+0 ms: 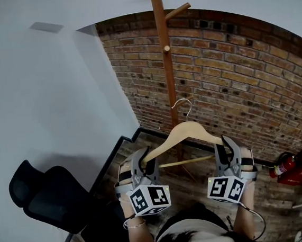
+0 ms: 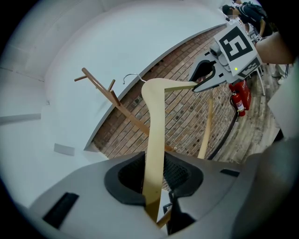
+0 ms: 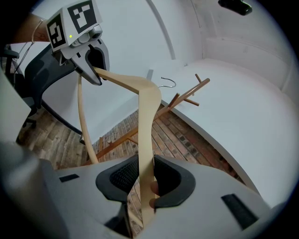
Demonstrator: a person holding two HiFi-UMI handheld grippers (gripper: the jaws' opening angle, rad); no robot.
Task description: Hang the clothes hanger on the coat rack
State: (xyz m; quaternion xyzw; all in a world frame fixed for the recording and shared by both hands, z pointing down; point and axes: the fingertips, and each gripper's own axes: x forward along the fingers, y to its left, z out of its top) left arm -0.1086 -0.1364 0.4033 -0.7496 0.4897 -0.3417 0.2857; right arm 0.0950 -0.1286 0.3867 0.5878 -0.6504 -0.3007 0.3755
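Brick wall (image 1: 231, 73) meets a white wall behind the wooden coat rack (image 1: 161, 47), which stands upright on a plank floor. Just in front of the rack's post, a wooden clothes hanger (image 1: 186, 130) is held level. Its metal hook (image 1: 183, 105) is just beside the post, below the lower peg (image 1: 166, 48), and rests on no peg. The left gripper (image 1: 144, 160) is clamped on the hanger's left shoulder, and the right gripper (image 1: 225, 149) is clamped on the right shoulder. A red fire extinguisher (image 1: 283, 164) lies to the right of the rack, and a black office chair (image 1: 47, 199) stands well to its left.
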